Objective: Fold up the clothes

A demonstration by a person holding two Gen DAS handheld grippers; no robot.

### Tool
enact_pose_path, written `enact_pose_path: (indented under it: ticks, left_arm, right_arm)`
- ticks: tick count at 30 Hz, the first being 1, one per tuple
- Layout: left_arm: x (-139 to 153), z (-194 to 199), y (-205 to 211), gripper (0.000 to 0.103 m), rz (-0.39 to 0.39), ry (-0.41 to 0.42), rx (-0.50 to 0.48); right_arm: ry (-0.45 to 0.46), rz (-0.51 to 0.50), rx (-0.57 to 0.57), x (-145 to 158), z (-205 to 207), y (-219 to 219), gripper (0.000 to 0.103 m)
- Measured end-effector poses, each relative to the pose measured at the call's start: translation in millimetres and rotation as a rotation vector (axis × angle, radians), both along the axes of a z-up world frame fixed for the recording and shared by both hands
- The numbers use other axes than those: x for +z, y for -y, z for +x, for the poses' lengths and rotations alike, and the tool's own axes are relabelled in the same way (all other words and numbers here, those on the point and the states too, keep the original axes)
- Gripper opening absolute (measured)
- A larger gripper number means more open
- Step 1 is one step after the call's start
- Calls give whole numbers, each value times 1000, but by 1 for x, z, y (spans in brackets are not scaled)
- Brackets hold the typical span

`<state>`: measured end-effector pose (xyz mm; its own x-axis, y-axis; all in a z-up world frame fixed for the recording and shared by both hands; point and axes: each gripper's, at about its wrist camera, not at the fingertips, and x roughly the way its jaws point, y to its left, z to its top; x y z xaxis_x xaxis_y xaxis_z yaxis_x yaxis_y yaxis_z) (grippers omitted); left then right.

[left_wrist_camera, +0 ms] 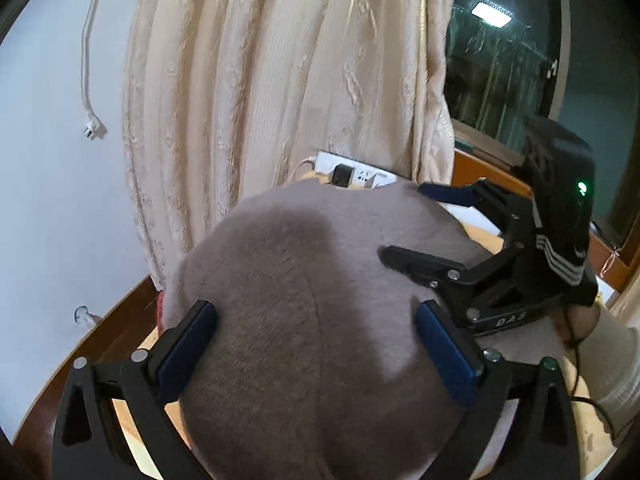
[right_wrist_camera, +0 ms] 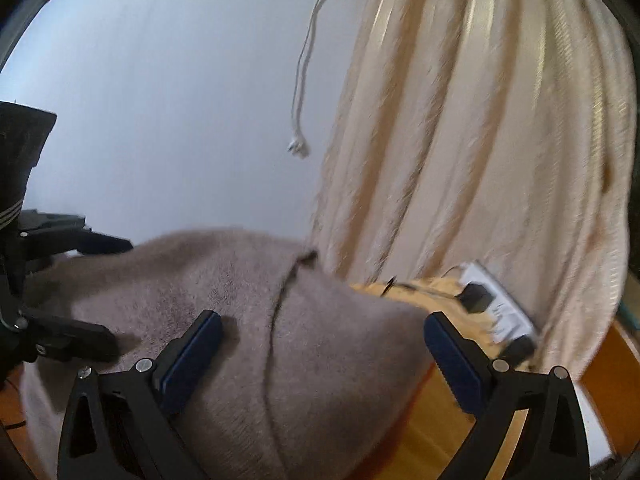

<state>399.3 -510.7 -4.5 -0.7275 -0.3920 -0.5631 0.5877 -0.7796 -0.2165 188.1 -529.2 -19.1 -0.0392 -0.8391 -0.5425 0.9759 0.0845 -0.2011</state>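
My left tool (left_wrist_camera: 316, 340): jaws spread wide, gripping nothing, straddling the fuzzy taupe knitted garment (left_wrist_camera: 304, 280). My right tool (right_wrist_camera: 324, 352): jaws equally wide, empty, over the same garment's edge. Garment: heaped on the orange wooden worktop (right_wrist_camera: 420, 436). Beyond: white power strip (left_wrist_camera: 360, 176), cream patterned curtain (left_wrist_camera: 260, 80), white wall (right_wrist_camera: 160, 100).

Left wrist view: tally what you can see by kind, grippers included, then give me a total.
Grippers: 2, the left gripper and the right gripper, both open
Taupe knit garment: 1
Cream curtain: 1
White power strip: 1
Loose hanging white cable with plug: 1
Total: 6
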Motion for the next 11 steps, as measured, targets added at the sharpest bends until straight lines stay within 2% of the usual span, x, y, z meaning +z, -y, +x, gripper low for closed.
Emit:
enact_pose_path:
  ticks: [3, 7, 11]
  left_arm:
    - [-7, -3, 8, 103, 19, -16, 8]
    - [-14, -12, 0, 103, -49, -22, 20]
    - [-13, -10, 0, 103, -49, -34, 24]
  right_arm:
    - [111, 58, -27, -17, -23, 14, 102]
    - [217, 76, -29, -33, -42, 17, 102]
    - [264, 68, -35, -36, -47, 13, 102]
